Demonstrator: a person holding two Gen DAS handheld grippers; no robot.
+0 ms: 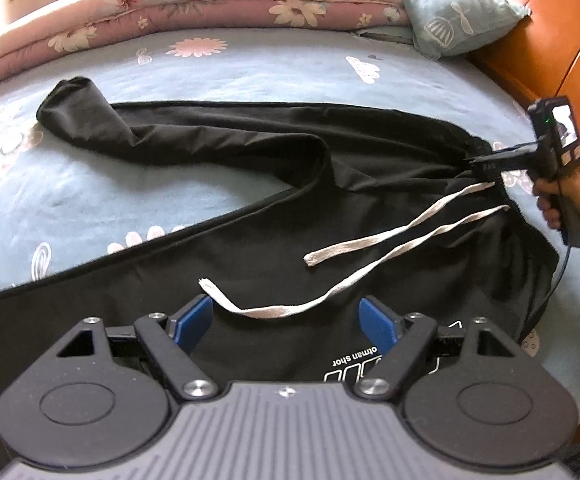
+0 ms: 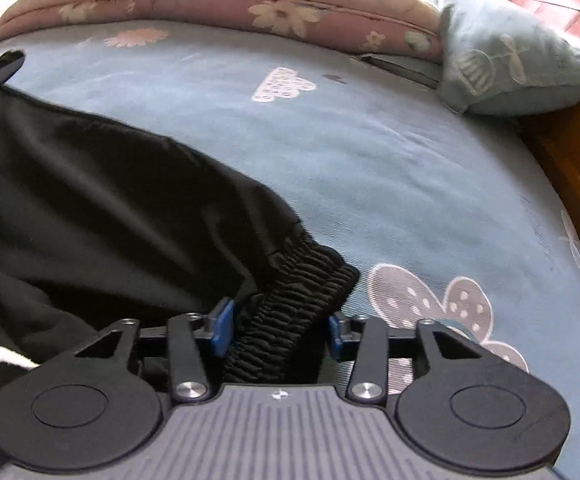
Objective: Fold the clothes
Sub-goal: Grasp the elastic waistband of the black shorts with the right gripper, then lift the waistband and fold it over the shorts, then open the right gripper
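The black trousers lie lengthwise across the bed, waistband loosely between the half-open right tongs, left tongs gaping empty above them.

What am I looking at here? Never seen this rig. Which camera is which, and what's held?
No robot: a person holds a two-finger gripper in each hand, each with a fisheye camera looking along its fingers. The left wrist view shows the left gripper, open, above black trousers on a bed, and the right gripper in a hand. The right wrist view shows the waistband between that gripper's pads; whether it is pinched I cannot tell. White drawstrings lie on the trousers; a quilt and pillow sit behind.
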